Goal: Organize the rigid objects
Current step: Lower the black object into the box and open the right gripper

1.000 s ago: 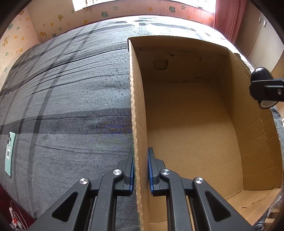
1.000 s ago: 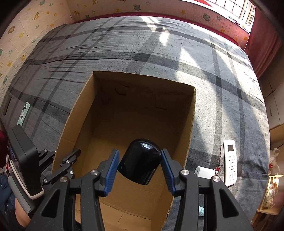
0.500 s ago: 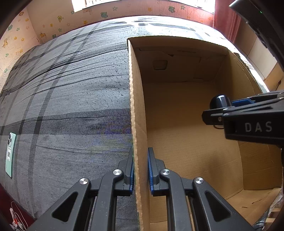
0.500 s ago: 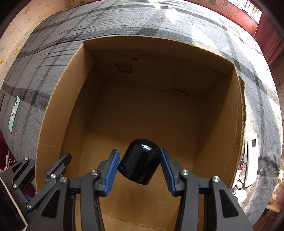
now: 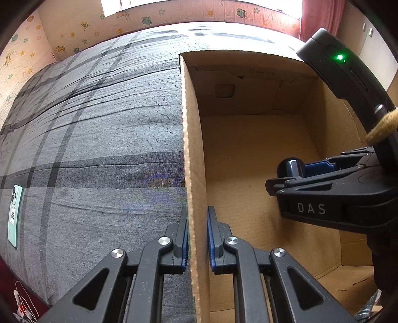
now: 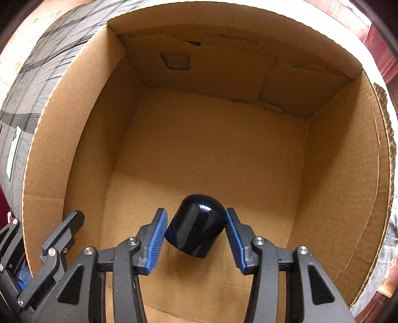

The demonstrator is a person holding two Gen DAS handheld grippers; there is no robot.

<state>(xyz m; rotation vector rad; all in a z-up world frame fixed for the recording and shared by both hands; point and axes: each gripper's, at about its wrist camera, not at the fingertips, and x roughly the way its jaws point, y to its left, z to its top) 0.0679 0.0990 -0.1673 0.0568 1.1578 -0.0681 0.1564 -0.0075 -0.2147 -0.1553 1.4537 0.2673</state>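
Observation:
An open cardboard box [image 5: 194, 159] [image 6: 82, 139] stands on a bed with a grey plaid cover. My left gripper [image 5: 197, 238] is shut on the box's left wall, one blue pad on each side of it. A glossy black dome-topped cylinder [image 6: 196, 224] [image 5: 289, 167] hangs inside the box above its bare floor. My right gripper [image 6: 195, 237] [image 5: 321, 183] is shut on that cylinder and points down into the box. In the right wrist view the left gripper's fingers [image 6: 62, 233] show at the box's lower left rim.
A mint-green phone [image 5: 14, 215] [image 6: 13, 151] lies face down on the grey plaid cover [image 5: 99, 139] left of the box. Patterned wall panels and a red curtain [image 5: 321, 17] line the far side. White cables [image 5: 23, 305] lie by the bed's near left corner.
My right gripper has sunk with the black cylinder from above the box's rim to well inside it. The left gripper has kept its hold on the box wall without moving.

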